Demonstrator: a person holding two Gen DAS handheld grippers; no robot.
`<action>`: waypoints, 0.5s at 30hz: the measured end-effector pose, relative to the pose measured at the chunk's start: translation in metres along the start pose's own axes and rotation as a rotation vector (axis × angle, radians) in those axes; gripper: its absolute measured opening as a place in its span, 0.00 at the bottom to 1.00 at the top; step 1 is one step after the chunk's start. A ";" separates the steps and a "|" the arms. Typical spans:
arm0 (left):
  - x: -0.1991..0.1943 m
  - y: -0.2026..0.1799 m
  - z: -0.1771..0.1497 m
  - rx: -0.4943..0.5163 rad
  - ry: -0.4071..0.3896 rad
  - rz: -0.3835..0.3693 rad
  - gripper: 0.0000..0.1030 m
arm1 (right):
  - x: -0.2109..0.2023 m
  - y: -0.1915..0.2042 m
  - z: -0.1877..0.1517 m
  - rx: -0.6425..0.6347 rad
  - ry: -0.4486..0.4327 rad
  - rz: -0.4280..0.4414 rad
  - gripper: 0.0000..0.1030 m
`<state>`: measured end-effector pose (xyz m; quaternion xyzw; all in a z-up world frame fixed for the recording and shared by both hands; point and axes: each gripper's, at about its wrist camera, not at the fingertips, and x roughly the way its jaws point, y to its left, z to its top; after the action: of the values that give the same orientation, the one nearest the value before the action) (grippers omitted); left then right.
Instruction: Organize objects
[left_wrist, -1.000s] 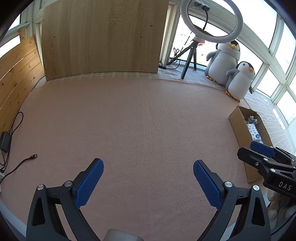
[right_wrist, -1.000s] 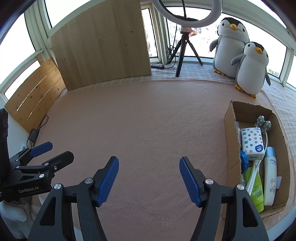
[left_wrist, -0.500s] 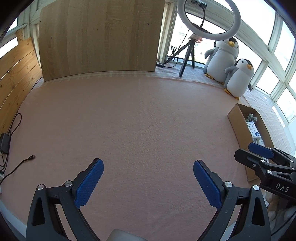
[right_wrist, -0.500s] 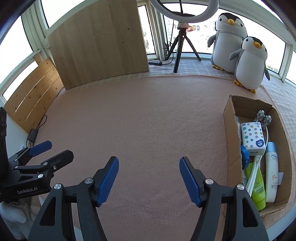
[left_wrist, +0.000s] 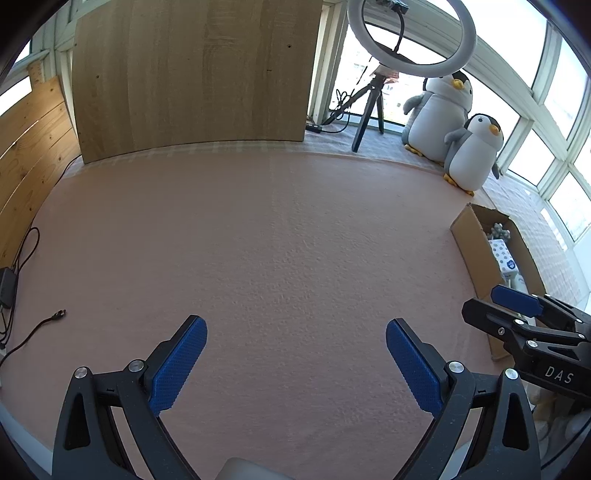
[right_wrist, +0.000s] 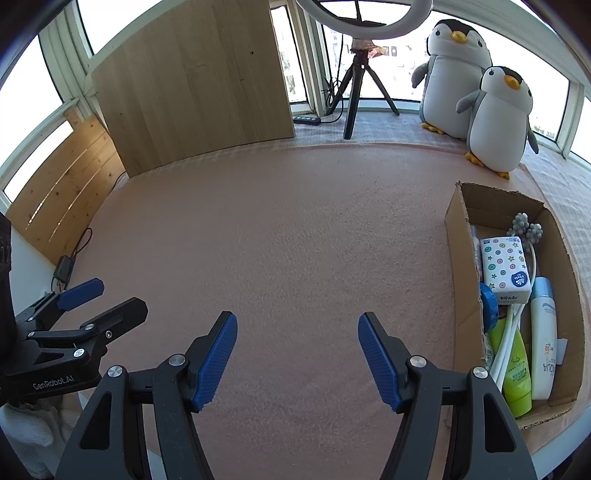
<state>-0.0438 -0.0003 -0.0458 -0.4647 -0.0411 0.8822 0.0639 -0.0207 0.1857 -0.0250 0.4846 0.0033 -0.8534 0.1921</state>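
A cardboard box (right_wrist: 456, 236) stands at the right edge of the pink mat. Inside lie a star-patterned tissue pack (right_wrist: 504, 266), a white sunscreen bottle (right_wrist: 543, 332), a green tube (right_wrist: 515, 373), a white cable and a grey sprig. In the left wrist view the same cardboard box (left_wrist: 471, 236) shows at the right. My right gripper (right_wrist: 297, 356) hovers open over the mat left of the box, holding nothing. My left gripper (left_wrist: 295, 363) is open over the mat's near middle, also with nothing in it.
A wooden board (right_wrist: 192, 88) leans at the back. A ring light on a tripod (right_wrist: 356, 85) and two plush penguins (right_wrist: 495, 114) stand by the windows. A black adapter and cable (left_wrist: 22, 295) lie at the mat's left edge beside a slatted wood panel (left_wrist: 29, 147).
Both views have drawn back and tilted up a little, so the box and penguins sit lower and smaller. Both grippers stay open.
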 end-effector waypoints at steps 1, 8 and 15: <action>0.000 -0.001 0.000 0.003 0.000 0.002 0.96 | 0.000 0.000 0.000 0.000 0.001 0.000 0.63; 0.001 -0.001 0.000 0.006 0.002 0.001 0.97 | 0.000 -0.002 -0.002 0.004 0.001 0.000 0.63; 0.001 -0.002 -0.001 0.010 0.000 0.000 0.97 | -0.001 -0.005 -0.002 0.008 0.005 0.002 0.63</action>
<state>-0.0428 0.0021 -0.0469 -0.4644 -0.0369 0.8824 0.0663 -0.0203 0.1909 -0.0266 0.4874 -0.0002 -0.8520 0.1909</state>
